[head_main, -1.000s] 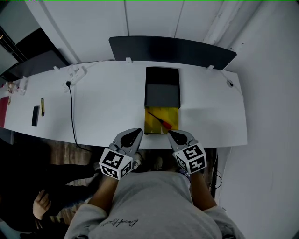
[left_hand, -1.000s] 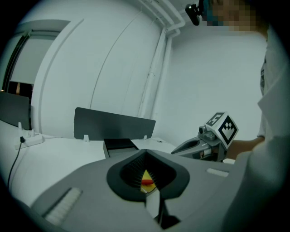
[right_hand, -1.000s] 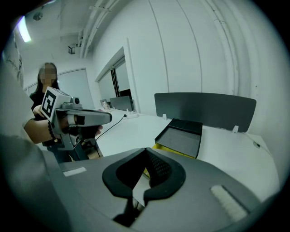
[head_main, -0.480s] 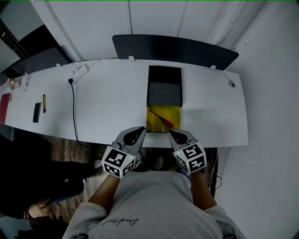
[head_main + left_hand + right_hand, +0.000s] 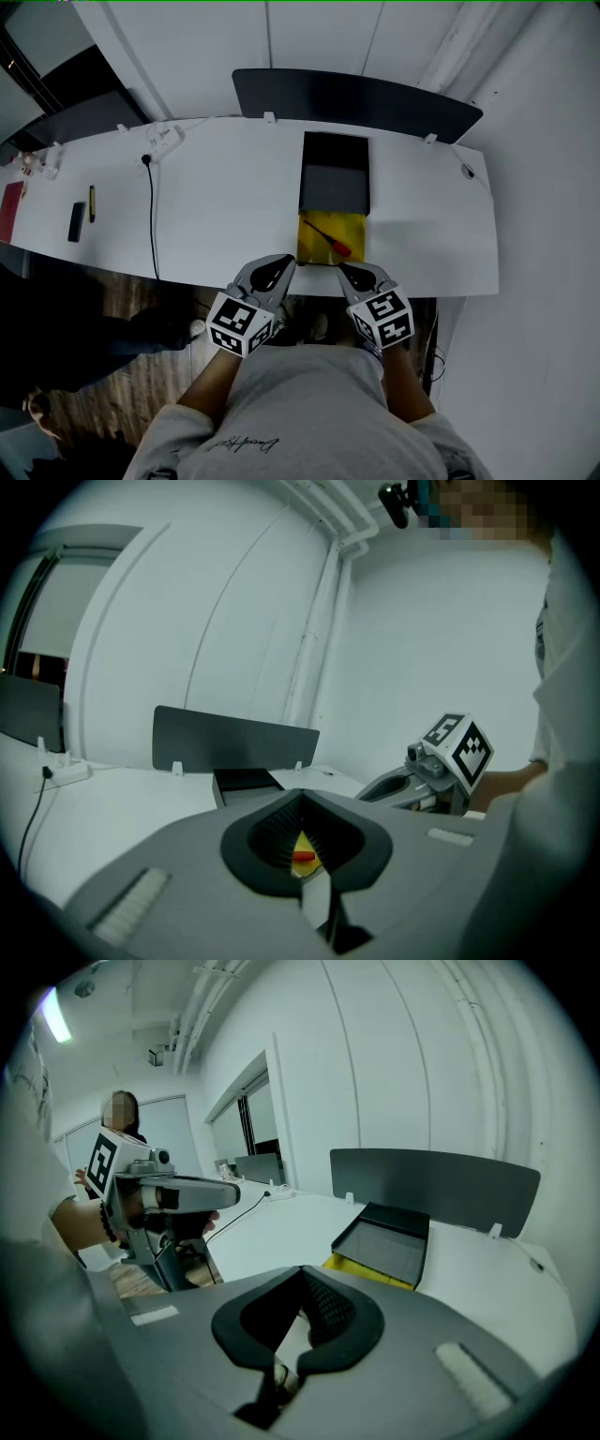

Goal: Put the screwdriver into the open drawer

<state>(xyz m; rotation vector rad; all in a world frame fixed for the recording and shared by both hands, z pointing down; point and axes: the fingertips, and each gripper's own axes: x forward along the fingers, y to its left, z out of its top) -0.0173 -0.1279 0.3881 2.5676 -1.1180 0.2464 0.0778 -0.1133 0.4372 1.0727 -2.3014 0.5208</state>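
While closed, two grippers (image 5: 284, 262) (image 5: 344, 268); one screwdriver (image 5: 330, 239), one drawer (image 5: 312, 253).

You have two grippers, the left gripper (image 5: 278, 267) and the right gripper (image 5: 347, 271), one screwdriver (image 5: 328, 238), one drawer (image 5: 316, 252), one black box (image 5: 335, 187), one desk (image 5: 225, 206), one power strip (image 5: 165, 142), one cable (image 5: 153, 216) and one dark screen (image 5: 356, 94).

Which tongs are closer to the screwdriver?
Right. The right tongs sit just short of the screwdriver, by its handle; the left tongs are farther off, to its left.
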